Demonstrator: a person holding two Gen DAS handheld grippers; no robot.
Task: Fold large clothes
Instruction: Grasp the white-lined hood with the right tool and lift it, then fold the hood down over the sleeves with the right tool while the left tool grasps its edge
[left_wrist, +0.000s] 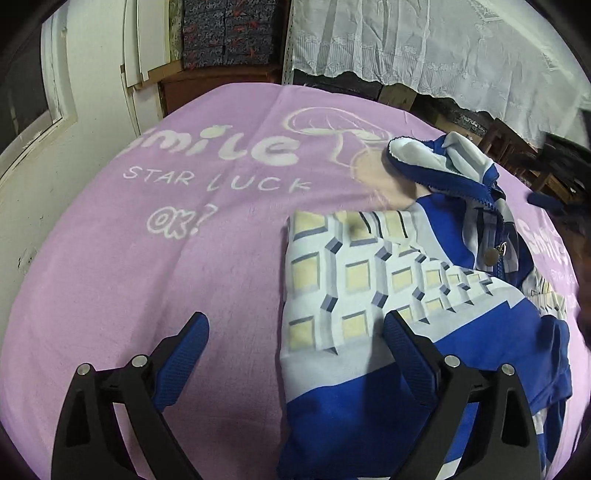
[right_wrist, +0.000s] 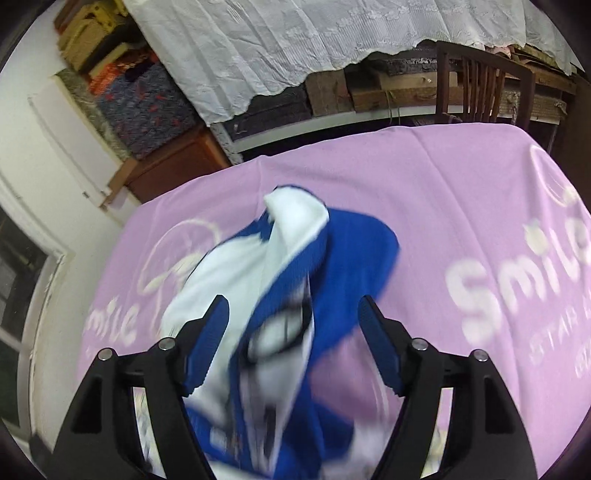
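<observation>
Left wrist view gives me the lilac blanket (left_wrist: 147, 229) covering the table, and on it the blue-and-white jacket (left_wrist: 373, 280), partly folded, checked panel upward, zipper showing. My left gripper (left_wrist: 295, 332) and right gripper (right_wrist: 293, 314) both have fingers spread, gripping nothing.

My work surface is covered by a lilac blanket (left_wrist: 155, 280) printed "Smile STAR LUCK ok". A blue-and-white jacket (left_wrist: 388, 280) lies directly on it, right of that lettering.

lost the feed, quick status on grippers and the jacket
Left gripper open, over the jacket. Right gripper open, blurred fabric between jaws. Nothing else on the purple blanket.
</observation>
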